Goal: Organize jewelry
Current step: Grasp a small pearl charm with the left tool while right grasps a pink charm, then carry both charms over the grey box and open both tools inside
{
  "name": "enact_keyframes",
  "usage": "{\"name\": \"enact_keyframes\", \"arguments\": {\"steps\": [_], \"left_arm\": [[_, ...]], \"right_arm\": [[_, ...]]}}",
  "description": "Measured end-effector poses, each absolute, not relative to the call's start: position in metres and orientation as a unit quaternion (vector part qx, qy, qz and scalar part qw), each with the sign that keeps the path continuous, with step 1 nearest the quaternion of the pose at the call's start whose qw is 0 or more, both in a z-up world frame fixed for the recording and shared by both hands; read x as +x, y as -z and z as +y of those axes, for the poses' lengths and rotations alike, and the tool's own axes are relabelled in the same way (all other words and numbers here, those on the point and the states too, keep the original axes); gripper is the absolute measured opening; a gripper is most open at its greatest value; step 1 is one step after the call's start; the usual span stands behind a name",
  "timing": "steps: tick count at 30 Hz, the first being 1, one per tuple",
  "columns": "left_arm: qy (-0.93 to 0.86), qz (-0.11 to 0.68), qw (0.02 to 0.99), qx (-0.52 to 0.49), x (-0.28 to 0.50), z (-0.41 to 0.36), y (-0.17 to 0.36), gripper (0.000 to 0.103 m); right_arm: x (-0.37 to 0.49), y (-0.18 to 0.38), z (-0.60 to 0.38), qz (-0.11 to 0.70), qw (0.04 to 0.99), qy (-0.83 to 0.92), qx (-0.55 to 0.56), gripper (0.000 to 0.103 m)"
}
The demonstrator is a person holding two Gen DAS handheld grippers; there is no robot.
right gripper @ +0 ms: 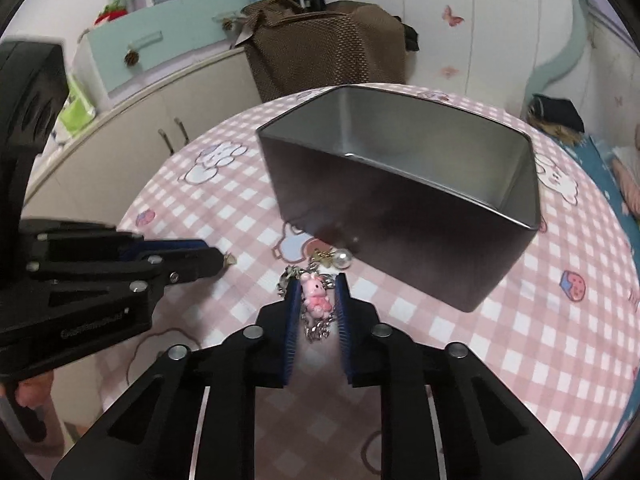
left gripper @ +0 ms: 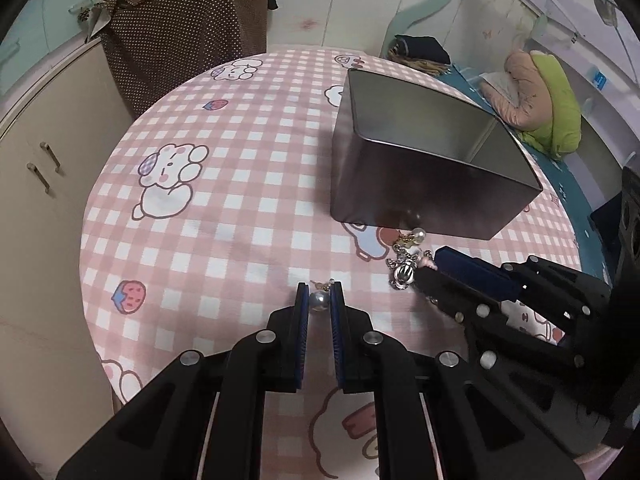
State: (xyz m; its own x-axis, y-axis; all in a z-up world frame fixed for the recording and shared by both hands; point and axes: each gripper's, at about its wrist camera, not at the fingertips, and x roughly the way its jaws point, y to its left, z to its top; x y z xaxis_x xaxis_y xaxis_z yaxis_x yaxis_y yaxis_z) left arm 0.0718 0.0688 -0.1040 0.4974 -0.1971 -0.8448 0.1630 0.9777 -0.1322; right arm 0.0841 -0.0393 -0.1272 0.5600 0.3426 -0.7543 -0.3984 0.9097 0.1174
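An open metal tin [left gripper: 404, 184] stands on the pink checked tablecloth; it also shows in the right wrist view [right gripper: 400, 216]. My left gripper [left gripper: 320, 298] is shut on a pearl earring [left gripper: 320, 300] just above the cloth, left of the tin's near side. My right gripper [right gripper: 317, 296] has its fingers close around a pink bunny charm [right gripper: 315, 294] on a silver chain [right gripper: 318, 328], touching it on both sides. Another pearl earring [right gripper: 340, 258] lies against the tin's near wall. A silver bead charm [left gripper: 402, 274] lies by the right gripper's tip.
A brown dotted bag [left gripper: 188, 36] stands behind the round table [left gripper: 224, 184]. A beige cabinet [left gripper: 40, 184] is at the left. A bed with clothes [left gripper: 532, 96] is at the right. The left gripper's body [right gripper: 100, 272] shows at left in the right wrist view.
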Motion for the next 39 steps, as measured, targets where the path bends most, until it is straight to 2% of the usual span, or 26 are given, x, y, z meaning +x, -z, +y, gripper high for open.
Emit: {"name": "enact_keyframes", "arguments": {"steps": [3,25,39], "left_arm": [[0.108,0.491,0.864,-0.015,0.072,0.066,0.104,0.009],[0.124,0.469,0.875,0.0,0.074,0.049,0.087,0.009],[0.149,0.424,0.893,0.002,0.082,0.034,0.047,0.009]], "right_arm": [[0.085,0.128,-0.041,0.421,0.885,-0.195,-0.041,0.009],[0.074,0.104,-0.089,0.394,0.906,-0.155,0.02,0.009],[0.069,0.055,-0.107,0.329,0.934,-0.139,0.036,0.009]]}}
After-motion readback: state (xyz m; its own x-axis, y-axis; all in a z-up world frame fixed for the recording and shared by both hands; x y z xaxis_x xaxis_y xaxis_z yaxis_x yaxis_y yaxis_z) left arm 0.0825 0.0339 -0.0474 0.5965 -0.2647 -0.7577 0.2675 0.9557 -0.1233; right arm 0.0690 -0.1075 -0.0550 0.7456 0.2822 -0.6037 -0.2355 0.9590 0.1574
